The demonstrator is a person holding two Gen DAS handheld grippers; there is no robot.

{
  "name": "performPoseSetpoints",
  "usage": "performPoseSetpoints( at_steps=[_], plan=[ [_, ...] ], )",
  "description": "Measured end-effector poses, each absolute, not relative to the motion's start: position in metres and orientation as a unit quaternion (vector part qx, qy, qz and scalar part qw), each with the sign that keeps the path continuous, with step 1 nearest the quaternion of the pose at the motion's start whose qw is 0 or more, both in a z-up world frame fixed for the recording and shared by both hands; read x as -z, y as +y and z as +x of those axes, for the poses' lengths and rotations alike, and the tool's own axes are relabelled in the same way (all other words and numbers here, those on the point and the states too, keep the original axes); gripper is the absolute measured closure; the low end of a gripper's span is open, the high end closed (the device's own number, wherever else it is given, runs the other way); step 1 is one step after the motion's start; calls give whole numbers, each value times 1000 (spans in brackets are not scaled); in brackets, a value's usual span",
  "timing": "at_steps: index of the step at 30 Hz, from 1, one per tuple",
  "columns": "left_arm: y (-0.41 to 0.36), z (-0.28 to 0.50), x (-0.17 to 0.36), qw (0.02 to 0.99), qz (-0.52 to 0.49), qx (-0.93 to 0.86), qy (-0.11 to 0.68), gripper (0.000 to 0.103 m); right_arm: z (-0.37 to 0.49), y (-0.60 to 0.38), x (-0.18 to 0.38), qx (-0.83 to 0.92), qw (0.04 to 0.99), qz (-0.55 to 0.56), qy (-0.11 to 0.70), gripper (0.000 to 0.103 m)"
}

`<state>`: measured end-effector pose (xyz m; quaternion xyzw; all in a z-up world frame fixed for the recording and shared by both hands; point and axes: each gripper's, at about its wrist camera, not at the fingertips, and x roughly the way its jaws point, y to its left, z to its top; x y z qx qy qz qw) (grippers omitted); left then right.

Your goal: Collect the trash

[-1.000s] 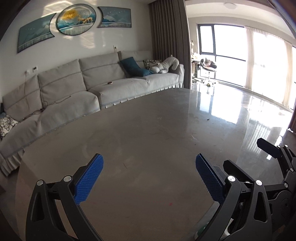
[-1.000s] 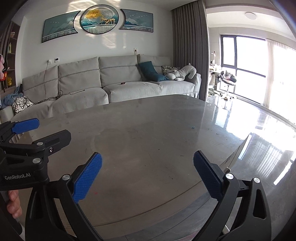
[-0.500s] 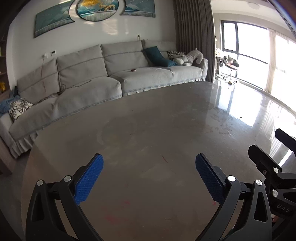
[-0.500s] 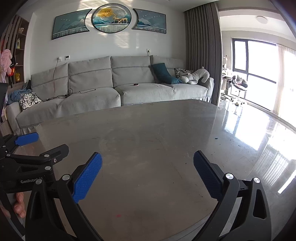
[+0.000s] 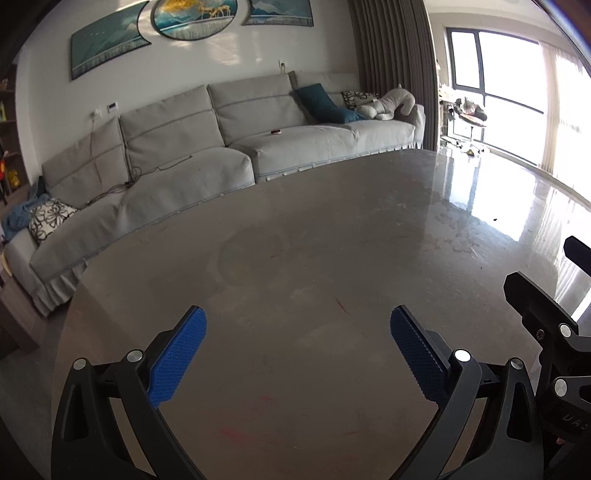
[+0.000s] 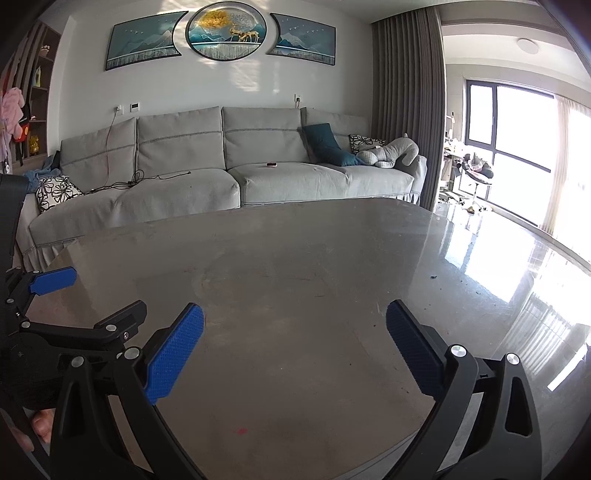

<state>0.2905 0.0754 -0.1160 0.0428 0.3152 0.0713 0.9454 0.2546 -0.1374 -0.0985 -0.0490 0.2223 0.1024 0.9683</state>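
both grippers hang over a grey table, side by side. left gripper spread wide, nothing btwn its blue pads — just bare tabletop under it. right gripper likewise spread wide w/ nothing held; its pads sit above the near part of the table. in the right view the left gripper shows at the left edge, w/ a bit of a hand below it; in the left view the right gripper's black frame shows at the right edge.

trash: only small dark specks on the table's far right, near the window glare — too small to tell what they are. a speck shows in the left view too. faint red marks on the tabletop near the grippers.

behind the table: grey sofa w/ a teal cushion, wall art above, curtain and window at right.
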Motion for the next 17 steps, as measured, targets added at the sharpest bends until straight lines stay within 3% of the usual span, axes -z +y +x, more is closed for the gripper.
performPoseSetpoints(
  at_steps=[17],
  plan=[
    [75,293,116,943,23,-60,326,5,254,-138,97,-103,968,-33,226,5]
  ],
)
